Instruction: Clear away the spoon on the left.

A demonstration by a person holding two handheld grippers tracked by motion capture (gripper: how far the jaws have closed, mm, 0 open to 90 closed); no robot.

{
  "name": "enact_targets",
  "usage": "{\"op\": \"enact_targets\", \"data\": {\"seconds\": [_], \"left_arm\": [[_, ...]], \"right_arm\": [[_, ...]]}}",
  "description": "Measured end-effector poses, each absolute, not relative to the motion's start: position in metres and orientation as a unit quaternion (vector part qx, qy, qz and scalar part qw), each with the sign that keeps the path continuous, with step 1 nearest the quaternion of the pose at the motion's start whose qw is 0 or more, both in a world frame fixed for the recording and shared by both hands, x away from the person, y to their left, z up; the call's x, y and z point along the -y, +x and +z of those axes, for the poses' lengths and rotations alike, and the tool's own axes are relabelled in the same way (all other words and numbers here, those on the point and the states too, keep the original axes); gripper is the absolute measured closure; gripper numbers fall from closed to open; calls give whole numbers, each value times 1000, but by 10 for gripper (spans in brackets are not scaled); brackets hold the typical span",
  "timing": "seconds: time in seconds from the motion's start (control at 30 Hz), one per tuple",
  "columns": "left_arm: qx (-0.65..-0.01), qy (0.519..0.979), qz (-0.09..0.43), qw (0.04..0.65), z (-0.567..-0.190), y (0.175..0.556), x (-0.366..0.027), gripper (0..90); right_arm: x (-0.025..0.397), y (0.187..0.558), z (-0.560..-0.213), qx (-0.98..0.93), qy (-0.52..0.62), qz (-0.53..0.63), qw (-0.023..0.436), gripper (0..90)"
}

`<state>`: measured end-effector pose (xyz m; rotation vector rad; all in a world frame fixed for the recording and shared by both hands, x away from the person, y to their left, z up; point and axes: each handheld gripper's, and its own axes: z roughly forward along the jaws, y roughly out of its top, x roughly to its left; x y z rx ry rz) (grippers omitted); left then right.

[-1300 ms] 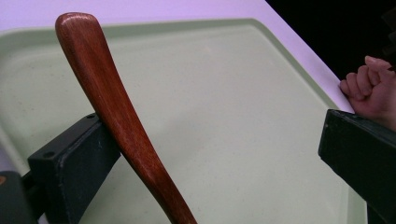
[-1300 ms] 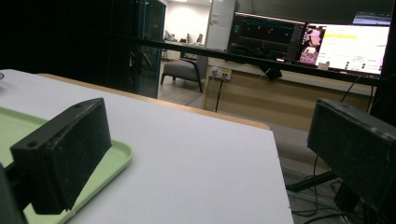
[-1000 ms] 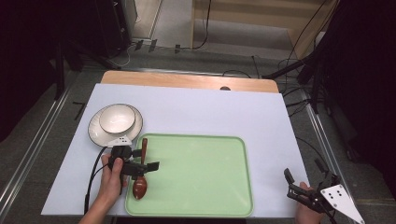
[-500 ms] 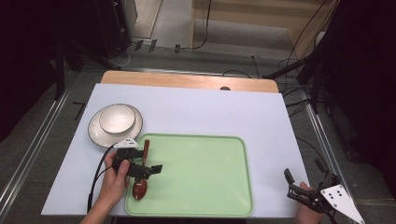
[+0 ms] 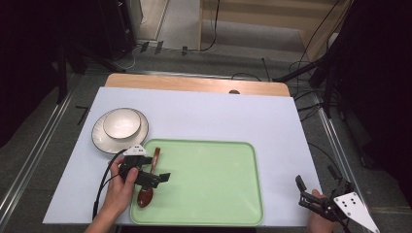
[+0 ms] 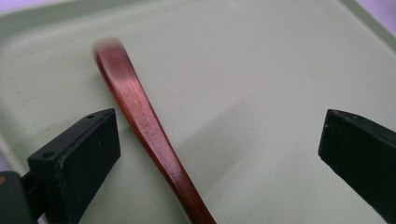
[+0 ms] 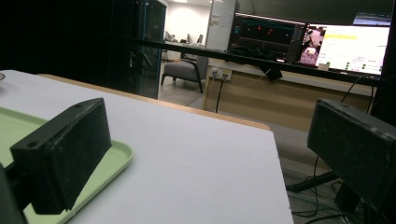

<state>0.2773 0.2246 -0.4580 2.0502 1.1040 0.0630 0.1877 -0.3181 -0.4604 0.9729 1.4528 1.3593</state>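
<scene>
Worktop (image 5: pixel 204 116) carries a green tray (image 5: pixel 209 194); spoon (image 5: pixel 147 187) lies at its left edge. Left hand-held gripper (image 5: pixel 154 178) wide open, empty, jaws straddling the handle off-centre. Centre on handle, lower, then close; right hand-held gripper (image 5: pixel 311 194) idle, open.

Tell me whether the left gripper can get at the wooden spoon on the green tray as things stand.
Probably yes. The left gripper hangs right over the spoon on the tray, jaws open, with the handle lying between them nearer one jaw. Nothing lies in the way.
</scene>
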Motion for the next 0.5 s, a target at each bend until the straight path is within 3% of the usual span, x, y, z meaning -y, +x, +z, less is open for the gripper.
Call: {"op": "enact_targets", "data": {"seconds": [0.5], "left_arm": [[-431,799,31,418,-454,275,-229,0]], "right_arm": [[318,188,-460,-586,394,549,447,0]]}}
